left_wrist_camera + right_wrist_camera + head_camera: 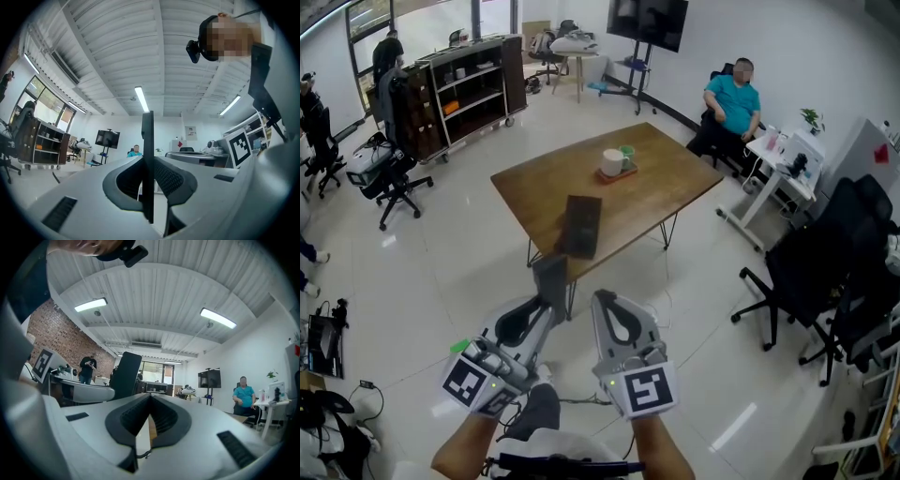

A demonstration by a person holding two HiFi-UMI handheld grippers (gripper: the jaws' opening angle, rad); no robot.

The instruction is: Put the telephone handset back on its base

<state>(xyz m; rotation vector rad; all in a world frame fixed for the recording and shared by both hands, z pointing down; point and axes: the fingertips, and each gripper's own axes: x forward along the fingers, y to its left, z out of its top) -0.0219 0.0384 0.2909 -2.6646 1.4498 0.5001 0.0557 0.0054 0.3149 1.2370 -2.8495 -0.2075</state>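
A dark flat handset point(551, 277) stands upright between the jaws of my left gripper point(549, 298), which is shut on it above the floor, just short of the table's near corner. In the left gripper view the handset point(147, 154) shows edge-on as a thin dark slab with the left gripper point(148, 161) pressed on both its sides. A dark rectangular base point(581, 225) lies flat on the wooden table point(675, 178) near that corner. Beside the left one, my right gripper point(602, 300) is shut with nothing in it. In the right gripper view the handset point(125, 373) stands to the left of the right gripper point(150, 397).
A white cup and a green mug sit on a small tray point(617, 161) at the table's middle. Black office chairs point(825, 272) stand at the right, another chair point(389, 178) at the left. A shelf unit point(459, 89) and a seated person point(733, 101) are behind.
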